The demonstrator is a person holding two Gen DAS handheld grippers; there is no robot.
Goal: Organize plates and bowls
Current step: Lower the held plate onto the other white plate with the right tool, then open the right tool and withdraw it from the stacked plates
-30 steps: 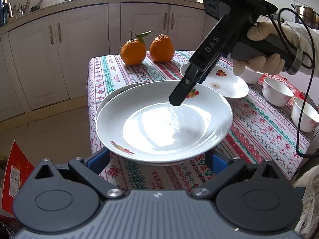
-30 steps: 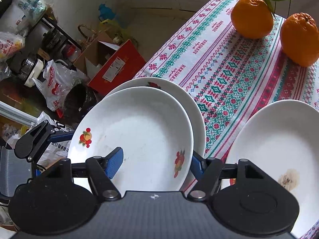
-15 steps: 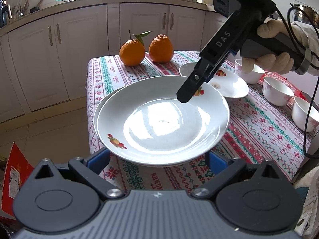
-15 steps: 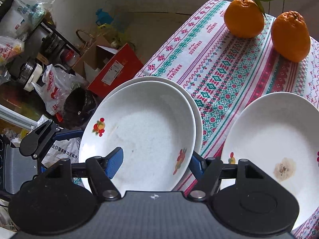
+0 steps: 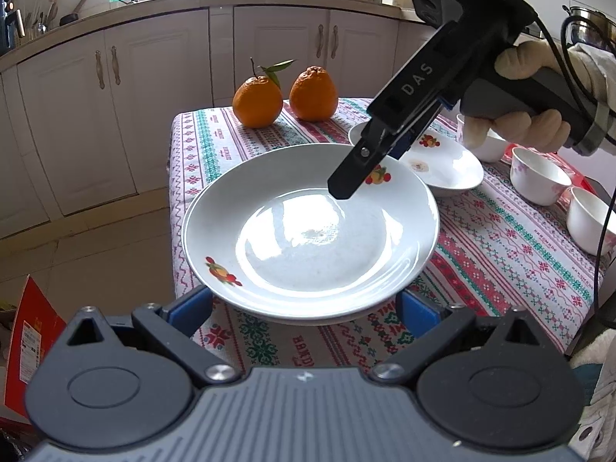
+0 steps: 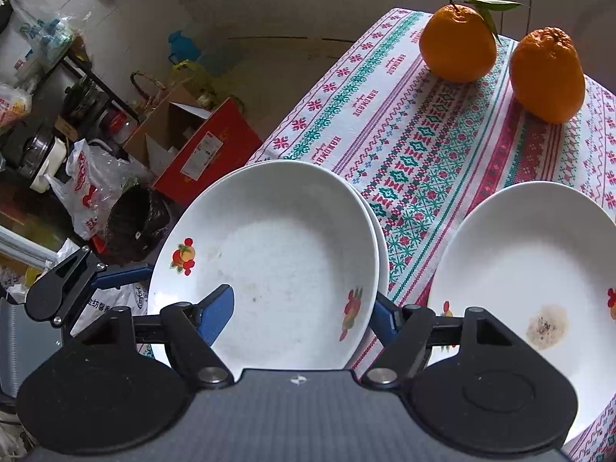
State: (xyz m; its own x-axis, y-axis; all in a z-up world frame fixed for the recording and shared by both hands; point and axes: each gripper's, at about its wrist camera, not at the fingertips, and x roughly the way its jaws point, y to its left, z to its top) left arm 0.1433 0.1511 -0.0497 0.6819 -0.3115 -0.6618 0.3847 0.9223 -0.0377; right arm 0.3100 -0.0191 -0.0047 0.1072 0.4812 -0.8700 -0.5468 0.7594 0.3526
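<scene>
Plate point(image 6: 277, 254) apparently between right jaws.

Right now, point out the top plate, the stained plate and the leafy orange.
top plate point(image 5: 308, 246), left wrist view, its shiny middle
stained plate point(image 6: 531, 269), right wrist view, clean middle
leafy orange point(image 6: 456, 50), right wrist view, its peel

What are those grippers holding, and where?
Nothing looks gripped. The right gripper straddles the rim of the top plate, jaws wide apart. The left gripper is open too, its tips hidden under that plate.
</scene>
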